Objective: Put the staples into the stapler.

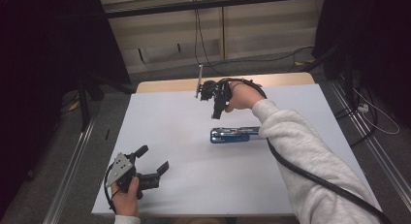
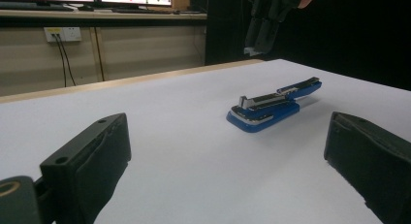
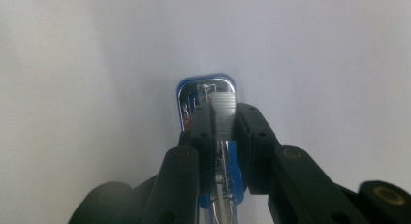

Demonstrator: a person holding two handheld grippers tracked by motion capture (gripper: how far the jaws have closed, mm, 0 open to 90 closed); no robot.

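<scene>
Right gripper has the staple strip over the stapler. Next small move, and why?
Probably lower the right gripper so the staple strip drops into the open channel of the blue stapler. The jaws pinch the strip and in the right gripper view it hangs lined up with that channel, while the high view shows the gripper raised above the table. The left gripper rests open, well clear.

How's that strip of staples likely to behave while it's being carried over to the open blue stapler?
The staple strip is thin, ridged metal pinched between the right tool, so it's probably light and stiff. It may snap apart if squeezed hard. Being glossy, it could slip or tilt above the stapler.
</scene>
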